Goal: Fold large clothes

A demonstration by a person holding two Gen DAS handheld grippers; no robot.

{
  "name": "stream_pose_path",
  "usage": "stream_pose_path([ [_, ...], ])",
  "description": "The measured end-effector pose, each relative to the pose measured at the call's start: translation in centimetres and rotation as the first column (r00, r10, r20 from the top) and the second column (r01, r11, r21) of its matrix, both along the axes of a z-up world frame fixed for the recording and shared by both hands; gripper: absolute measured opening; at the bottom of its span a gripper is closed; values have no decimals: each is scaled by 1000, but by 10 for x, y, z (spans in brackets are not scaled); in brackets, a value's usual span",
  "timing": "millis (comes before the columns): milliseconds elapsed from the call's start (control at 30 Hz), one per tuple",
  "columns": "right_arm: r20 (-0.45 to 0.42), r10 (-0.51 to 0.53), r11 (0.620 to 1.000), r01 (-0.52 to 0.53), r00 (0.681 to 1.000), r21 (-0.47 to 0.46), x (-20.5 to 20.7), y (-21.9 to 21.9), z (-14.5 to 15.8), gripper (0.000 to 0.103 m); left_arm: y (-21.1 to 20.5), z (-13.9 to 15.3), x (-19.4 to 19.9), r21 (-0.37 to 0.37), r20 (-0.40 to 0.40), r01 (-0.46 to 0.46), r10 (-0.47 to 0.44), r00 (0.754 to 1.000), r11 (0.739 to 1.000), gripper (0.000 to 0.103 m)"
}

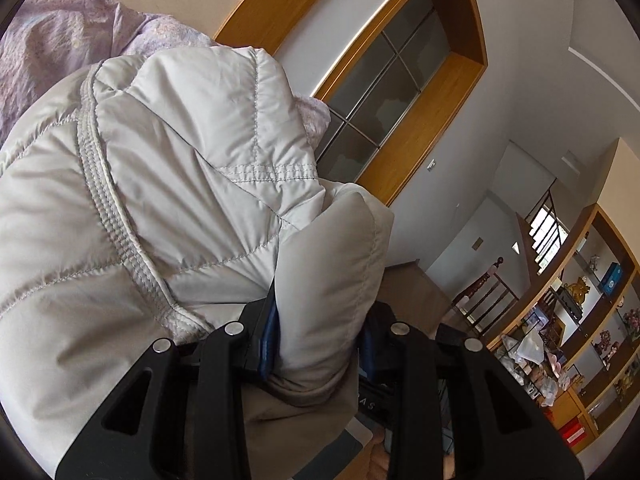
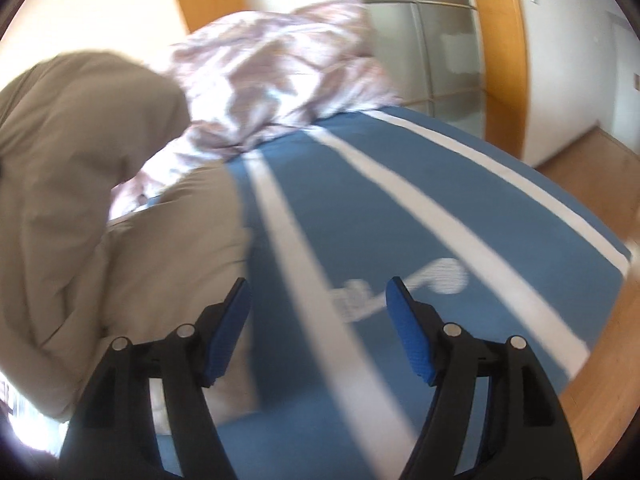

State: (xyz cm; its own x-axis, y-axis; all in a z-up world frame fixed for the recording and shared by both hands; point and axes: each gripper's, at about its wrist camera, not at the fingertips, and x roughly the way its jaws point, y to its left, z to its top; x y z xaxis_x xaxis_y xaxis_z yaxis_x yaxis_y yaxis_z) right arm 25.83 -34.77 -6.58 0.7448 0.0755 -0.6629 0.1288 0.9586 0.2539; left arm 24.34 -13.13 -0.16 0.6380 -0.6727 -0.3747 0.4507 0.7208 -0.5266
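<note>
A large beige quilted jacket fills the left wrist view, lifted in the air. My left gripper is shut on a padded fold of it, the fabric bulging between the blue pads. In the right wrist view the same jacket hangs and bunches at the left, over the blue bed cover with white stripes. My right gripper is open and empty, a little above the cover, just right of the jacket's edge. The right view is blurred.
A crumpled lilac duvet lies at the far end of the bed, also behind the jacket. A wood-framed glass door and white wall stand beyond. Shelves with ornaments line the right. Wooden floor borders the bed.
</note>
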Motion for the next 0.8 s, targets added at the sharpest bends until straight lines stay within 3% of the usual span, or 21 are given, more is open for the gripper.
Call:
stream_pose_path([
  [367, -93, -108, 990, 98, 990, -101, 8, -52, -26, 70, -29, -10, -1, 101, -30, 21, -18, 999, 995, 32],
  [800, -143, -105, 978, 77, 984, -192, 6, -47, -39, 70, -39, -17, 8, 174, -73, 57, -45, 996, 983, 32],
])
